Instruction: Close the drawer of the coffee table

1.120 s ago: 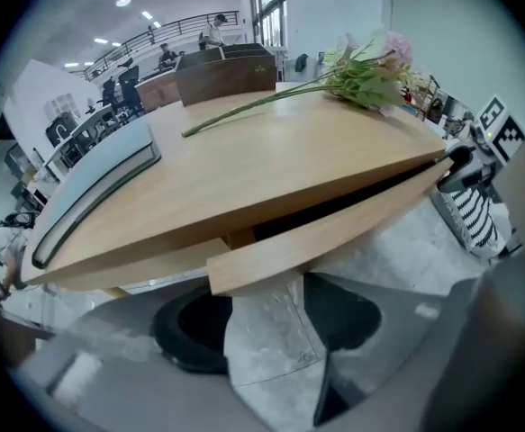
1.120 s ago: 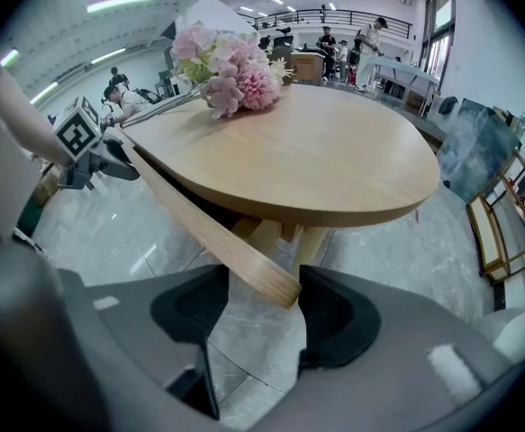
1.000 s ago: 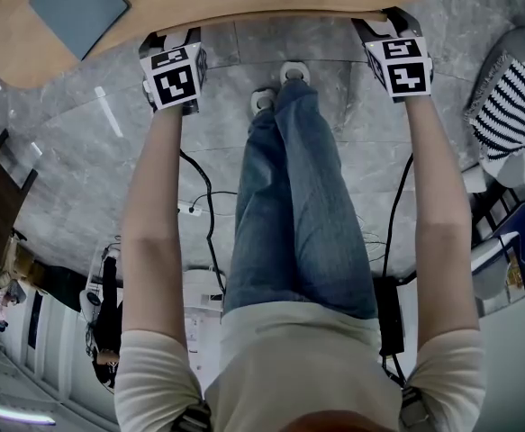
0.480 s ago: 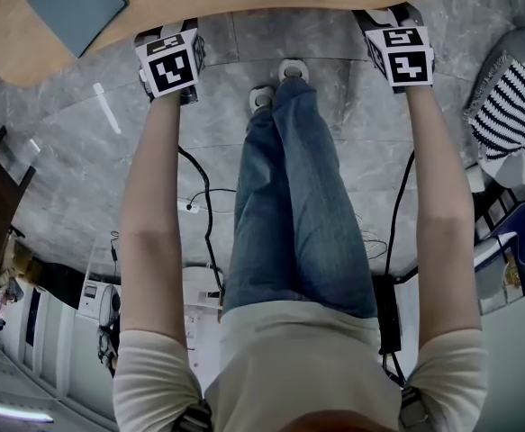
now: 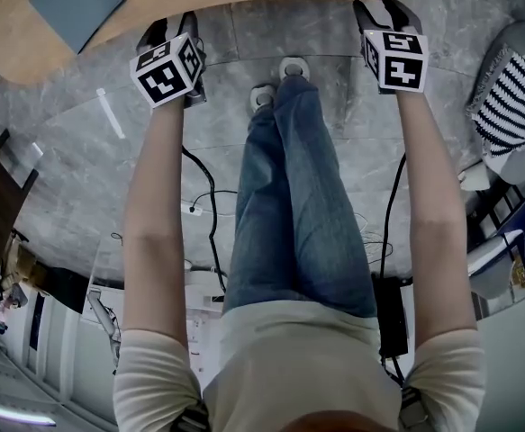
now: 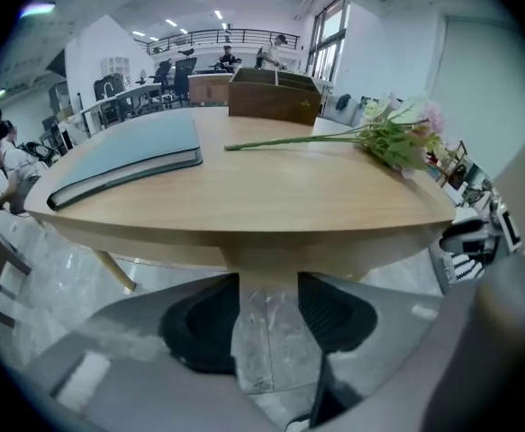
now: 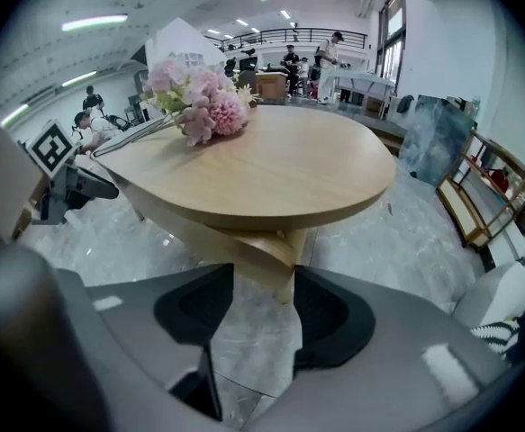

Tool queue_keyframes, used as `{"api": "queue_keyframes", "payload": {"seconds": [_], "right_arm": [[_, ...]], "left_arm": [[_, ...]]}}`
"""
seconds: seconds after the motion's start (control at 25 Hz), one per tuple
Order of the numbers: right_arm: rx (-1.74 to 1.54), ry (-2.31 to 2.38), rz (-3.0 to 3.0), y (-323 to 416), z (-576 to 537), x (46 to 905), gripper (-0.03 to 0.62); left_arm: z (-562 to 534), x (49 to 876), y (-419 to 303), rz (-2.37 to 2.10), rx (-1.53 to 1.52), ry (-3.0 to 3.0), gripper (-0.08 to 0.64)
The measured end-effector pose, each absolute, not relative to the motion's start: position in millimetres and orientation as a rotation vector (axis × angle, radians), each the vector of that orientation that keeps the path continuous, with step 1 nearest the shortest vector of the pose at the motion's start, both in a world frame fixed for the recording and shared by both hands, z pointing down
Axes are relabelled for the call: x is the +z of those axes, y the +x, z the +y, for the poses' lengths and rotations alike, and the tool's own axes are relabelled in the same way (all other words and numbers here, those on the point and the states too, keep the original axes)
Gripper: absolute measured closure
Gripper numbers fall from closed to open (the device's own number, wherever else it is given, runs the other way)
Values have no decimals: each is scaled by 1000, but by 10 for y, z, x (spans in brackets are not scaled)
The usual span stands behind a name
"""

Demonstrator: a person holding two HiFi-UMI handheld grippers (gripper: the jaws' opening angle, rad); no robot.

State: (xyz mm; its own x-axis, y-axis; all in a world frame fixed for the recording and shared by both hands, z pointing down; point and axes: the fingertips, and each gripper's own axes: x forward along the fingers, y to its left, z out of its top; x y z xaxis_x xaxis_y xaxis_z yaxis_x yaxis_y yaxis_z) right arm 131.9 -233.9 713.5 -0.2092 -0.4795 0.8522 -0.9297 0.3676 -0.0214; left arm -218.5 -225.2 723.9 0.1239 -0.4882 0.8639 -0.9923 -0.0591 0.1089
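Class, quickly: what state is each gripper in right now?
Left gripper: open, jaws have just been closing, nothing between them.
Right gripper: open, jaws have just been closing, nothing between them.

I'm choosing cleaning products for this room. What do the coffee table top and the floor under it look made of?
The coffee table top looks like light wood or wood-look laminate with a matte finish: pale tan, faint grain; solid or veneer cannot be told. The floor looks like polished grey marble or marble-look tile: veining, straight joints, a bright glint.
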Motion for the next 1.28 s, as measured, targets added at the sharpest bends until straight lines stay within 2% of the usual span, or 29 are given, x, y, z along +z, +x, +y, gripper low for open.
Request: {"api": "queue_keyframes", "payload": {"seconds": [0.12,0.16,0.32,0.36,0.44,1.28], "right_arm": [[731,1296,-1839,1303,-2222,7043,397],[736,1314,-1844,1282,-2177,7003,436],[752,1365,-1883,1124,-1987,6814,496],[754,1378,-1894,1080,-1945,6754,514],[765,1408,-1908,1001,-1859,6619,588],[807,1485,-2203,298,-825,4210,594]], "left_arm": [[-2148,7149,-2086,-1458,828,1696,387],[-2106,7111,-2052,-1459,819,1708,407],[-1931,6938,-1916,-1466,735,1726,499],[-1889,6888,-1884,-1467,712,1725,545],[-1799,6778,-1809,-1459,676,1728,558],[-891,4628,-1424,-1385,456,1857,558]]}}
